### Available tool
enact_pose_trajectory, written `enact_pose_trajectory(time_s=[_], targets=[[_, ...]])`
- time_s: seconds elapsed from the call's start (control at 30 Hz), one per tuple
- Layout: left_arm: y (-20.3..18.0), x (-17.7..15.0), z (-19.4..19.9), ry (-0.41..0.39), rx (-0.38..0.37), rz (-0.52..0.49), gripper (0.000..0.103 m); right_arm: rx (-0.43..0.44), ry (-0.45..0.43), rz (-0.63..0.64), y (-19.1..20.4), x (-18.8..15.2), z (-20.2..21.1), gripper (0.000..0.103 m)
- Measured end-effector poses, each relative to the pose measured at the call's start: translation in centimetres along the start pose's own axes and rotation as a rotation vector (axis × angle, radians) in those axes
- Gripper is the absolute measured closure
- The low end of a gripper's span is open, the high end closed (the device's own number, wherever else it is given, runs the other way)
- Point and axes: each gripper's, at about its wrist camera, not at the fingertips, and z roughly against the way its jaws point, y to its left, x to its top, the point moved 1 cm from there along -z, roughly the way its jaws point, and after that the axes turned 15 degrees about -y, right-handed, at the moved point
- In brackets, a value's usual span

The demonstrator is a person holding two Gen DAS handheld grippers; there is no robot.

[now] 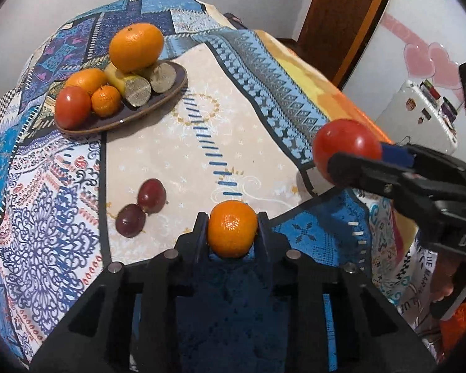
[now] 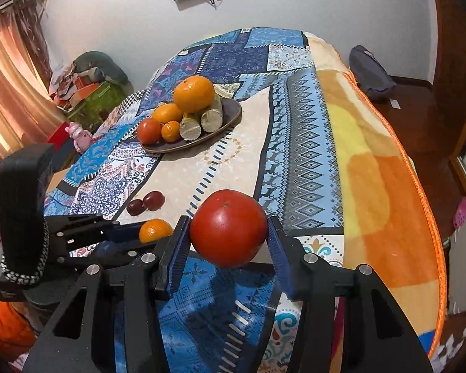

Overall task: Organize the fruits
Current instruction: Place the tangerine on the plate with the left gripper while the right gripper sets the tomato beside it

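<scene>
We hold both fruits clear of the bed, judged ready for carrying to the plate. Left claw (image 1: 233, 228) clenched on a small orange (image 1: 232, 229); right claw (image 2: 230, 236) grips a tomato (image 2: 229, 227), spread wide around it. Beyond, two dark fruits (image 1: 141, 206) lie loose on the bedspread (image 1: 251, 93). Farthest, the plate (image 1: 167, 93) already carries piled fruit.

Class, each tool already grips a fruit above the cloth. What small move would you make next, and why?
Probably carry the left tool, shut on the small orange, forward toward the plate. The plate already holds the gathered fruit, and bare rim shows at its near edge. The right tool can follow with the tomato.
</scene>
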Motion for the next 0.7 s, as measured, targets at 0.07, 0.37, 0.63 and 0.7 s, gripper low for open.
enact_pose_trajectory(time_s=[0.07, 0.37, 0.63, 0.7], targets=[[0.3, 0.4, 0.7, -0.018, 0.003, 0.004, 0.073, 0.004, -0.001, 0.004, 0.2, 0.2, -0.2, 0.057], [4.5, 3.7, 3.7, -0.123, 0.065, 0.063, 0.073, 0.053, -0.028, 0.042, 2.2, 2.2, -2.3, 0.057], [9.3, 6.2, 2.9, -0.147, 0.135, 0.113, 0.073, 0.090, -0.030, 0.082, 4.3, 4.5, -6.4, 0.057], [10.4, 6.5, 2.1, -0.135, 0.134, 0.133, 0.073, 0.095, -0.028, 0.092, 4.7, 4.9, -7.5, 0.057]])
